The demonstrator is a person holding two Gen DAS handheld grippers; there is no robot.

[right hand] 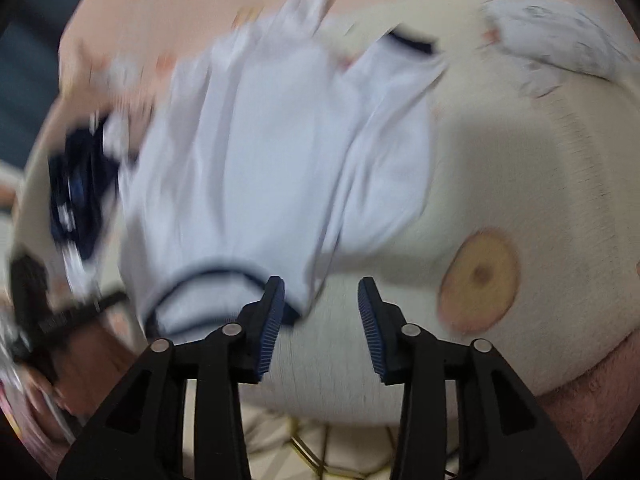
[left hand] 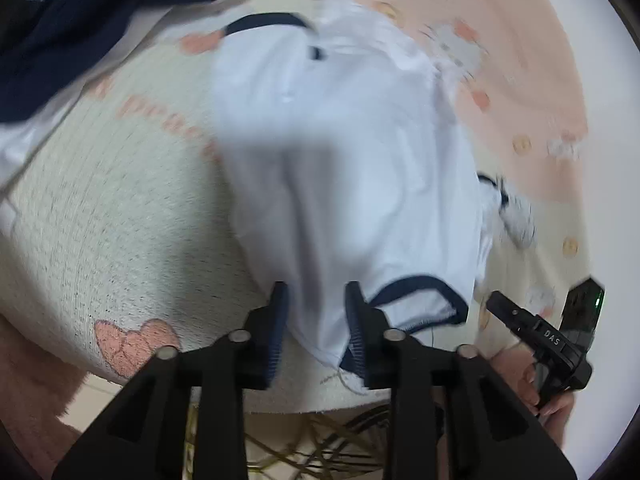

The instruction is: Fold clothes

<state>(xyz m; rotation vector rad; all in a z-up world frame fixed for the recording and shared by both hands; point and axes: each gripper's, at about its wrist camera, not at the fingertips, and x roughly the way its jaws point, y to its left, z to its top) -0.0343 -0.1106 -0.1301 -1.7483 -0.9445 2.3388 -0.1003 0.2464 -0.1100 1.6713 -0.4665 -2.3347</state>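
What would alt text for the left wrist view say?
A white garment with navy trim lies on a cream blanket, its hem between the left gripper's parted fingers. The right gripper shows at the right edge.

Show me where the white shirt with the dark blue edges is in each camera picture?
Left wrist view: the white shirt fills the middle, its blue-edged sleeve by the left gripper.
Right wrist view: the shirt lies left of centre, beside the right gripper.
Shared landmark: the cream blanket underneath.
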